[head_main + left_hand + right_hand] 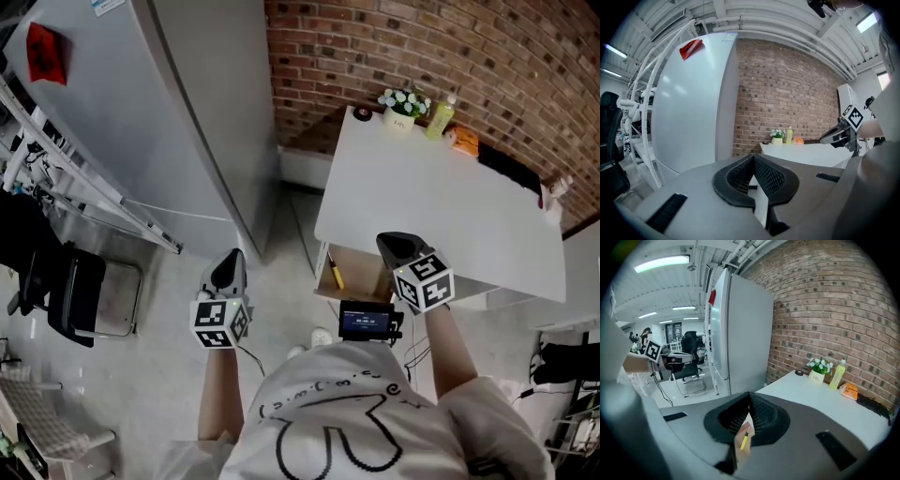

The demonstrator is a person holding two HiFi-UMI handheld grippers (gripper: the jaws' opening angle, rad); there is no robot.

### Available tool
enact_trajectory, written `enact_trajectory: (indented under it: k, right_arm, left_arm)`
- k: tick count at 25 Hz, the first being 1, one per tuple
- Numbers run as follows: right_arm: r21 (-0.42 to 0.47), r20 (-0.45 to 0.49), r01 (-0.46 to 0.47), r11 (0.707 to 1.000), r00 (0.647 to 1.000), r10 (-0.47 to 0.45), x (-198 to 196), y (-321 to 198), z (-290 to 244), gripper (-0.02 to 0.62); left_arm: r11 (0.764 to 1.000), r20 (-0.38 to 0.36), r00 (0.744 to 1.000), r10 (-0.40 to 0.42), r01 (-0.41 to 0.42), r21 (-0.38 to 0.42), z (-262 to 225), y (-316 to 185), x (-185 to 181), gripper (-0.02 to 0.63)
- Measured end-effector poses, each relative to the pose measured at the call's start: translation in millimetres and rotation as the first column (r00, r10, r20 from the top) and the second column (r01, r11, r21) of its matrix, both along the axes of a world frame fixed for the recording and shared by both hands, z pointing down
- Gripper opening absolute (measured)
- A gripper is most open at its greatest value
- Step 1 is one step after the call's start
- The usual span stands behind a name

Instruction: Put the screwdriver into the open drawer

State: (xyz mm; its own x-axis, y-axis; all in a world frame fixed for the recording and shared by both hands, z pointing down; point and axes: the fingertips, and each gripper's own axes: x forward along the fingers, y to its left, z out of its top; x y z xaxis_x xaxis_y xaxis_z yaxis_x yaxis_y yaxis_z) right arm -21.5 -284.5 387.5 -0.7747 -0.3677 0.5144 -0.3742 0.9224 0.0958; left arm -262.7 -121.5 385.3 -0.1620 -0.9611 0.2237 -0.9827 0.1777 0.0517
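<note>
left hand-held gripper [229, 266]: jaws together | right hand-held gripper [397, 246]: jaws together

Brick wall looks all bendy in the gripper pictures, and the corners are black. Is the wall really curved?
Probably not. Left gripper view: the wide-angle lens bows the brick wall, and dark corners ring the picture. Right gripper view: the same bulge, and the ceiling light glares bright. Head view: the brick rows bend far less, so the curve comes from the lens.
</note>
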Motion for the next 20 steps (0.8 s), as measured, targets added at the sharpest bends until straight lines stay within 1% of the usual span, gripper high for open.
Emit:
enact_trajectory:
  k: [10,16,20]
  right_arm:
    - [0.110,0.162,-0.036,0.993,0.987,0.018,7,-2,-46,0.018]
    - [0.132,0.191,-0.064,0.989,0.981,0.038,13,-7,-59,0.018]
    - [0.128,0.197,-0.075,0.989,0.979,0.048,17,-6,-59,0.018]
  left_arm:
    - [0.997,0.066,0.998,0.000,-0.006,0.079,-39,-12,1,0.008]
    - [0.994,0.084,0.996,0.015,-0.024,0.105,-53,-21,5,0.008]
    - [0.994,0.091,0.995,0.032,-0.042,0.102,-55,-24,9,0.008]
